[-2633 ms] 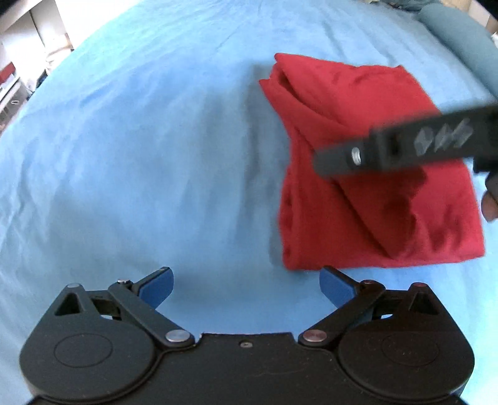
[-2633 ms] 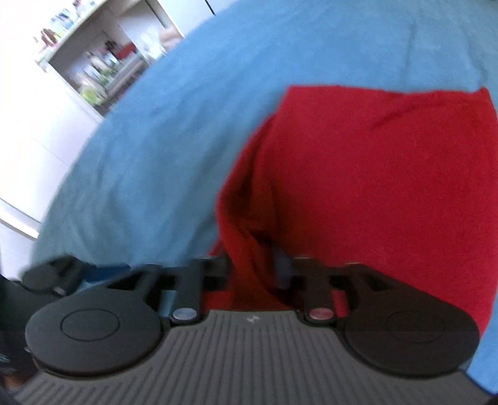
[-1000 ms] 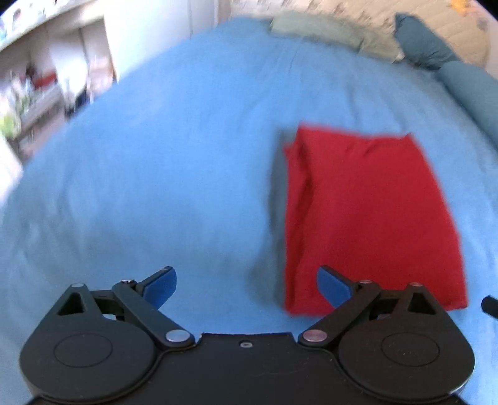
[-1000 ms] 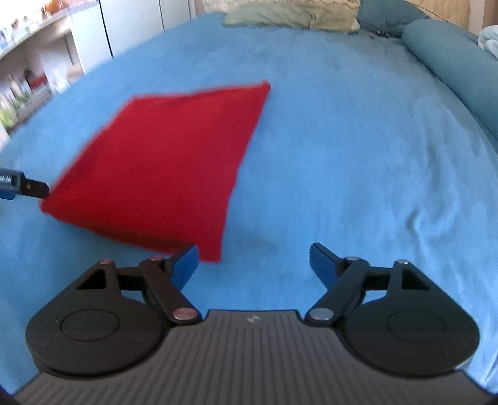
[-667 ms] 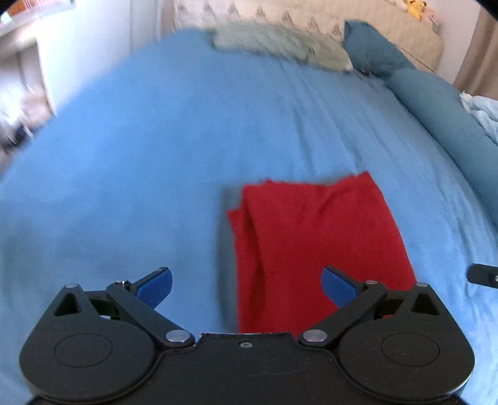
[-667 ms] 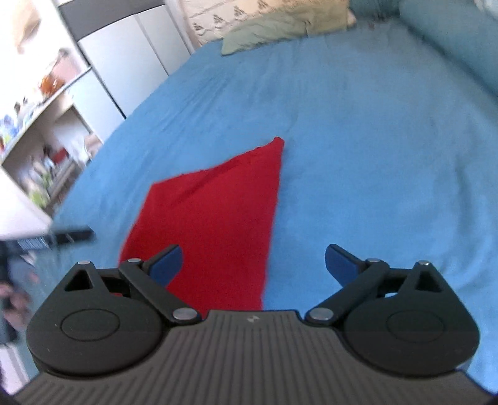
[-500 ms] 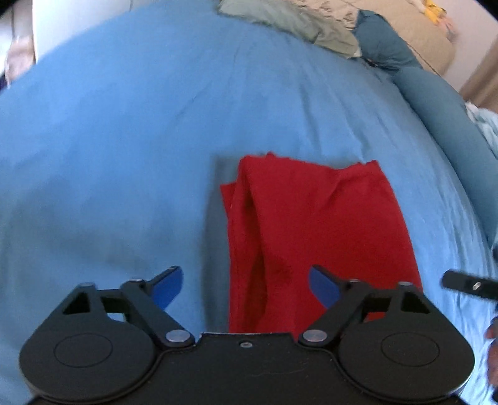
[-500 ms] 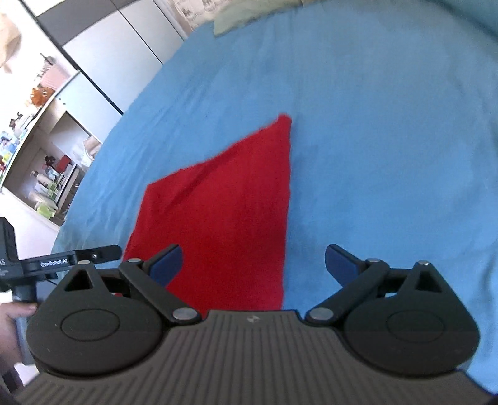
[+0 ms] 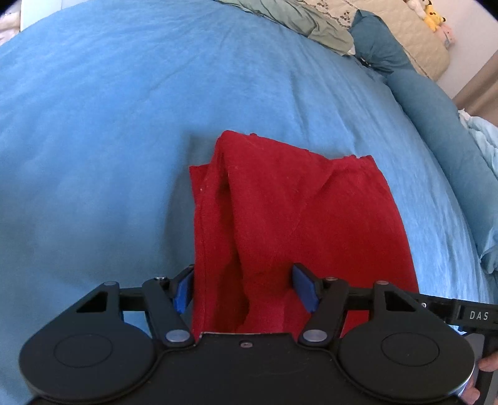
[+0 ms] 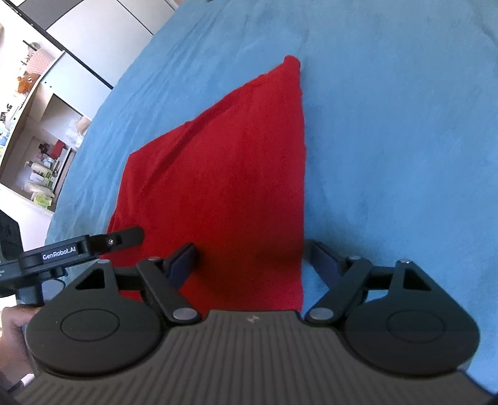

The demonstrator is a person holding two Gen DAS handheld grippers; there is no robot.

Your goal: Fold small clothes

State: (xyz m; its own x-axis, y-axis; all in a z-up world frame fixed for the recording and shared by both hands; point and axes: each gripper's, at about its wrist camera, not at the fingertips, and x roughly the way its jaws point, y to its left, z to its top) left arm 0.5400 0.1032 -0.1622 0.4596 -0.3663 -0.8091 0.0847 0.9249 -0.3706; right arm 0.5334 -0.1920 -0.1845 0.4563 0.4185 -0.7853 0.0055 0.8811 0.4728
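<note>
A folded red garment [image 9: 289, 199] lies flat on the blue bedsheet [image 9: 109, 93]. My left gripper [image 9: 246, 289] is open, its blue pads on either side of the garment's near left corner, where loose layers bunch. My right gripper [image 10: 252, 261] is open, its fingers straddling the garment's [image 10: 230, 174] near right corner. The left gripper's finger [image 10: 118, 238] shows at the left of the right wrist view. The right gripper's finger [image 9: 460, 314] shows at the right of the left wrist view.
Teal bolsters [image 9: 435, 106] and a green-grey pillow [image 9: 298, 18] lie at the head of the bed. White cabinets and open shelves [image 10: 40, 131] stand beyond the bed's left side. A light blue blanket [image 9: 485, 146] lies at the far right.
The right gripper let go of the garment, which now lies flat. Both grippers pulled back, then came down to its near edge, each open around a corner.
</note>
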